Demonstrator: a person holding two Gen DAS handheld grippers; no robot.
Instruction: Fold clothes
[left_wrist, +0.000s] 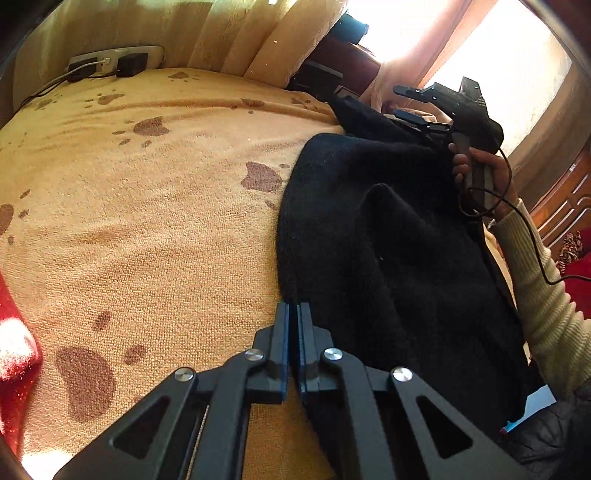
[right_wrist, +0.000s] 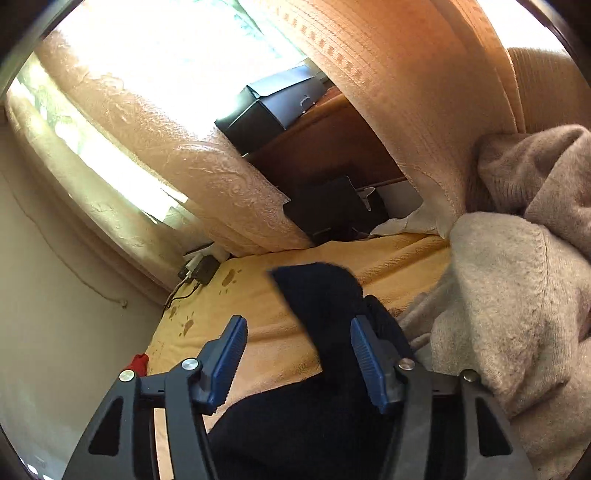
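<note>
A black knit garment (left_wrist: 388, 240) lies bunched on the right side of the yellow paw-print bedspread (left_wrist: 147, 221). My left gripper (left_wrist: 294, 314) is shut on the garment's near left edge. My right gripper (left_wrist: 410, 105) shows in the left wrist view at the garment's far end, open. In the right wrist view the right gripper (right_wrist: 299, 325) is open with the black garment (right_wrist: 321, 302) lying between its blue pads (right_wrist: 364, 354), not clamped.
A beige knit sweater (right_wrist: 517, 295) is heaped at the right. A red cloth (left_wrist: 11, 350) lies at the bed's left edge. A power strip with chargers (left_wrist: 114, 62) sits at the far corner. Curtains (right_wrist: 184, 166) and dark boxes (right_wrist: 273, 103) stand behind the bed.
</note>
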